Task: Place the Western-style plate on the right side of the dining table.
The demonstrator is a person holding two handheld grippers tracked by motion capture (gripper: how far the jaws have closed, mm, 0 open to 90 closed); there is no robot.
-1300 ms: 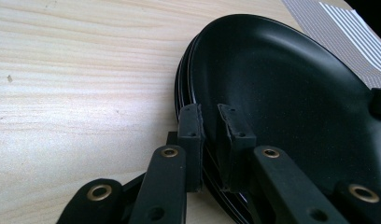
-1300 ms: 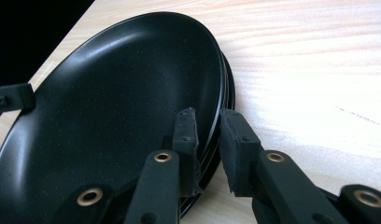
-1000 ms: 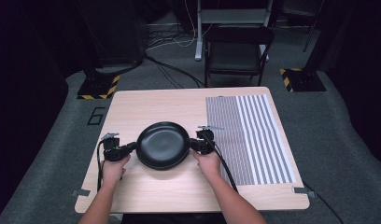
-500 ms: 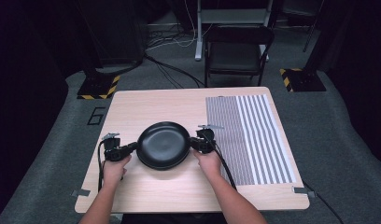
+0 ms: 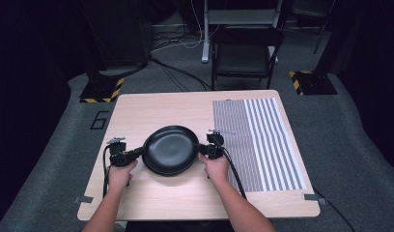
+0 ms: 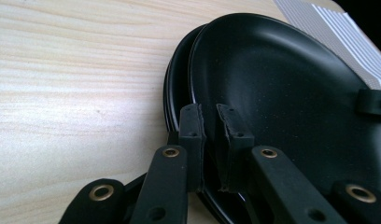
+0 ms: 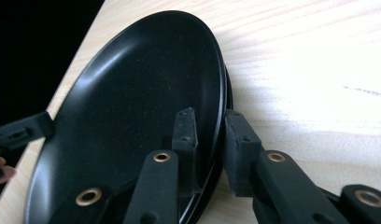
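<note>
A round black plate [image 5: 170, 150] lies at the left middle of the wooden table [image 5: 175, 108]. A second black rim [image 6: 172, 88] shows just under it, like another plate stacked below. My left gripper [image 5: 137, 153] is shut on the plate's left rim, its jaws straddling the edge [image 6: 211, 126]. On the opposite side, my right gripper [image 5: 201, 150] is shut on the right rim, one jaw inside the plate [image 7: 132, 107] and one outside [image 7: 209, 135]. Each gripper view shows the other gripper's tip at the far rim of the plate [image 6: 282, 93].
A grey-and-white striped cloth [image 5: 255, 140] covers the table's right part, close to my right gripper. A dark folding chair [image 5: 246, 53] stands beyond the far edge. Bare wood lies in front of and behind the plate.
</note>
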